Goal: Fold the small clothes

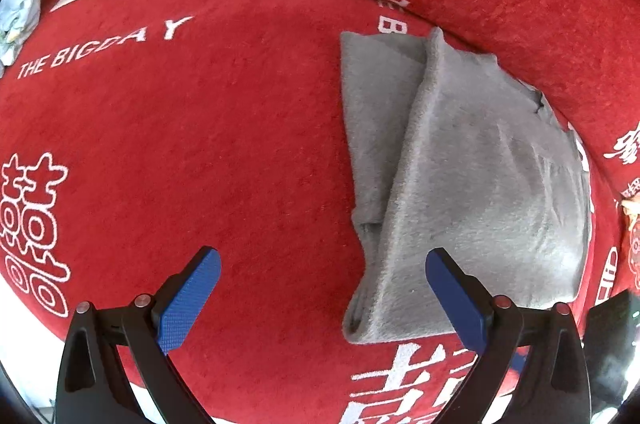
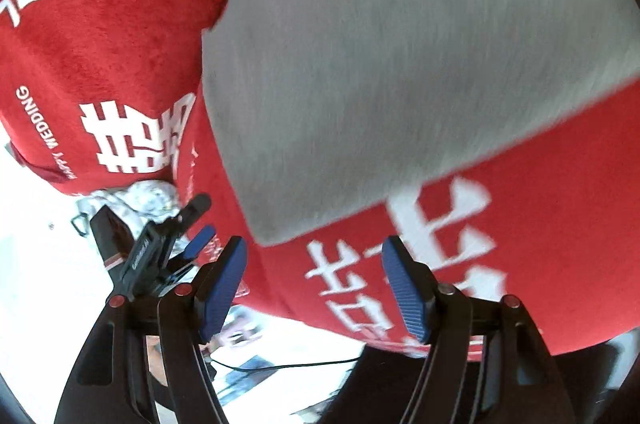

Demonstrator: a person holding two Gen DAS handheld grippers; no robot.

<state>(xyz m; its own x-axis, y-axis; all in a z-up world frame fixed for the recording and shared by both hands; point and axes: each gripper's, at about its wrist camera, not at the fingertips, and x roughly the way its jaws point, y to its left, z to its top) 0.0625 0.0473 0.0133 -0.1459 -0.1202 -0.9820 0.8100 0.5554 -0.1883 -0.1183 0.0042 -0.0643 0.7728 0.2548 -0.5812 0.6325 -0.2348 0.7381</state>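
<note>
We have the left gripper (image 1: 322, 288) spread wide with nothing between the blue pads, hovering over bare red blanket (image 1: 200, 144) near its front edge. Off at the blanket's far-left edge in the left wrist view sits a pale crumpled bundle (image 1: 18, 12), too small to identify; it could be another garment waiting, but we can't say. Moving right, the grey garment (image 1: 460, 176) lies flat on the blanket's right half, its near end just beside our left gripper's right finger; whether they touch we can't tell. It's already folded lengthwise at least once: one long flap overlaps the layer beneath, with a raised crease running from the far end to the near corner. In the right wrist view the same garment fills the upper right, motion-blurred, its near corner close to the blanket's front edge. The right gripper (image 2: 314, 280) is likewise released, pads apart and empty, hovering over the white lettering just in front of that corner. The other gripper shows at the lower left of that view. Our read: the first lengthwise fold is done, neither claw has cloth, and what's probably left is a crosswise fold end to end, then tidying the stack. The fleecy fabric looks thick, so the layers may spring open when pinched.
</note>
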